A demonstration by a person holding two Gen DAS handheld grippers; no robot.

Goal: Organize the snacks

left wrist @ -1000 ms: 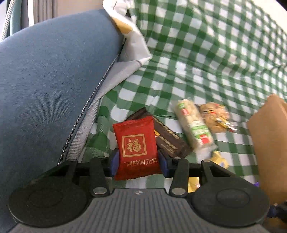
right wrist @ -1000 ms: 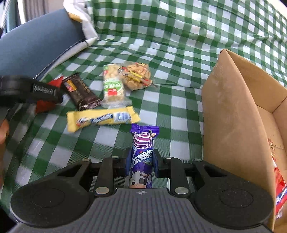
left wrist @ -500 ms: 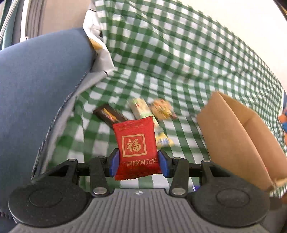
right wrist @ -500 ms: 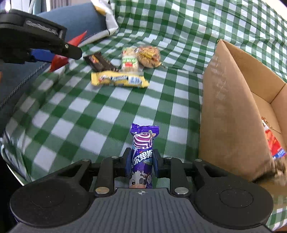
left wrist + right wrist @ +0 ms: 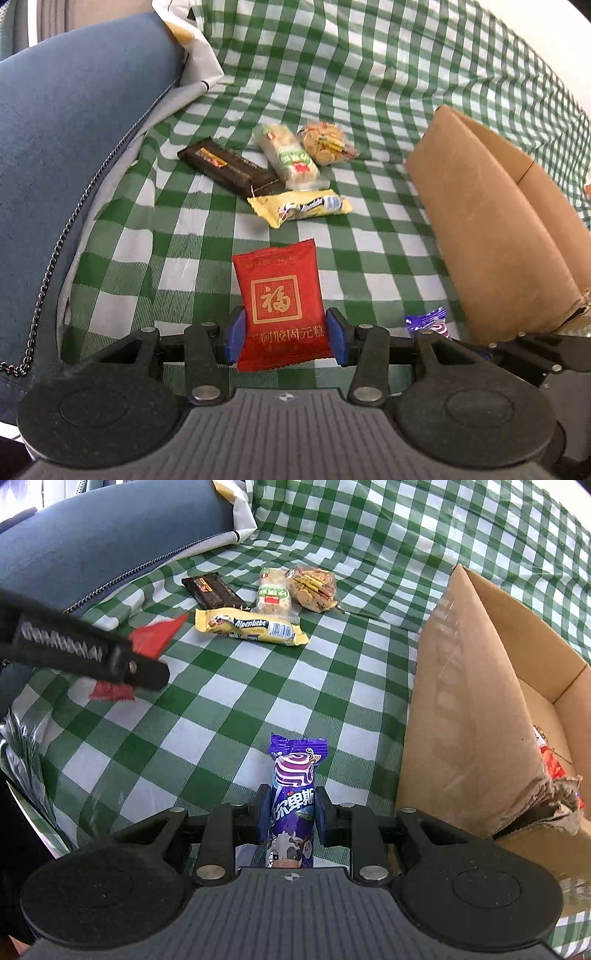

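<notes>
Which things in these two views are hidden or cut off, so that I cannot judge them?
- Cardboard box contents: in the right wrist view its near wall hides all but a red wrapper.
- Purple snack: left wrist view, mostly behind the gripper body.
- Red packet: right wrist view, the left gripper covers its middle.

Both views are bright with soft daylight; the checked cloth (image 5: 369, 66) washes out far beyond the jaws; fisheye bending curves the edges; the cardboard box (image 5: 491, 229) right of the jaws looks slightly smeared.
</notes>
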